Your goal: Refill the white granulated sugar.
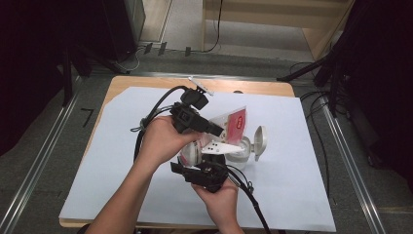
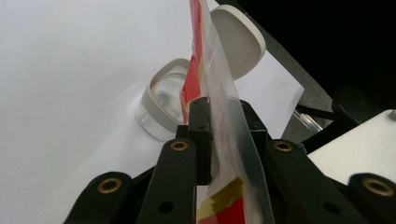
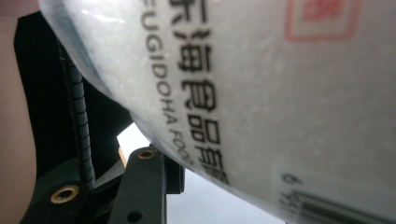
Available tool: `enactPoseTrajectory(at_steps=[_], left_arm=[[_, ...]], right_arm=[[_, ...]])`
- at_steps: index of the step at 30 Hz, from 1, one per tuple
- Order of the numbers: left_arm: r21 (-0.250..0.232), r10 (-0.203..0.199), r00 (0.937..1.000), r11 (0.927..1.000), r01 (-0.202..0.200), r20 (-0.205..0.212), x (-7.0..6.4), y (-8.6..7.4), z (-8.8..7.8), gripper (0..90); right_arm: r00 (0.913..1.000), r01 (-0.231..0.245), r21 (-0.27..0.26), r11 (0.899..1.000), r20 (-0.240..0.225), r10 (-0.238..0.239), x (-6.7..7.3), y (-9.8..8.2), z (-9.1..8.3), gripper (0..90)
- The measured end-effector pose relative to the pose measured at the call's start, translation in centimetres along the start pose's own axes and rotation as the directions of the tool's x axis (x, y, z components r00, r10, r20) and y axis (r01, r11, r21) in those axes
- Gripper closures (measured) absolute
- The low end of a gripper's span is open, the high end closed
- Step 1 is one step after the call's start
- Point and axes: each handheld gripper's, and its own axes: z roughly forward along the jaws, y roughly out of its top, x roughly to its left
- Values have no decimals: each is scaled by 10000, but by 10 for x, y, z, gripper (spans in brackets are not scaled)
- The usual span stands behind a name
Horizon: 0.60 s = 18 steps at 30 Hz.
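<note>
Centrally, left gripper (image 1: 214,129), angled down to the right, fingers pinching the red-and-clear bag (image 1: 234,126) by its top edge above the open jar (image 1: 239,152). Right gripper (image 1: 207,168), held low from below, fingers clamped against the bag's white lower body over the surface (image 1: 122,161).

Two bare forearms come in from the bottom of the high view, no sleeves showing. Left gripper (image 1: 214,129) is a chunky black block, black cables looping off its back. Right gripper (image 1: 210,155) is black too, carrying a grey three-cornered plate dotted with small dark holes, a thick black cable trailing toward the table edge. In the left gripper view its matte black jaws show brass-ringed screw holes; in the right gripper view there's a ribbed black cable
</note>
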Motion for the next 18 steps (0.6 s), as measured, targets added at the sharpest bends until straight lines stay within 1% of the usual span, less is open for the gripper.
enactPoseTrajectory(at_steps=[6,8,9,15,16,18], left_arm=[[-77,-80,9998,9999,82,162,3,-3,-3,794],[-175,-196,9995,9996,200,240,3,-4,-4,792],[-193,-113,9997,9997,117,226,4,-4,-4,792],[-187,-144,9996,9997,148,234,5,-6,-5,792],[-292,-184,9994,9994,193,277,5,-7,-4,792],[-271,-167,9996,9995,174,232,5,-7,-5,792]], right_arm=[[10000,56,62,10000,-63,-56,2,0,0,633],[9999,84,56,9999,-78,-84,3,1,1,632],[9999,89,67,9999,-69,-89,3,1,1,632],[9999,128,130,9998,-51,-128,3,0,3,632],[9999,145,141,9998,-47,-144,4,0,3,632],[9998,187,139,9997,-21,-187,4,0,3,632]])
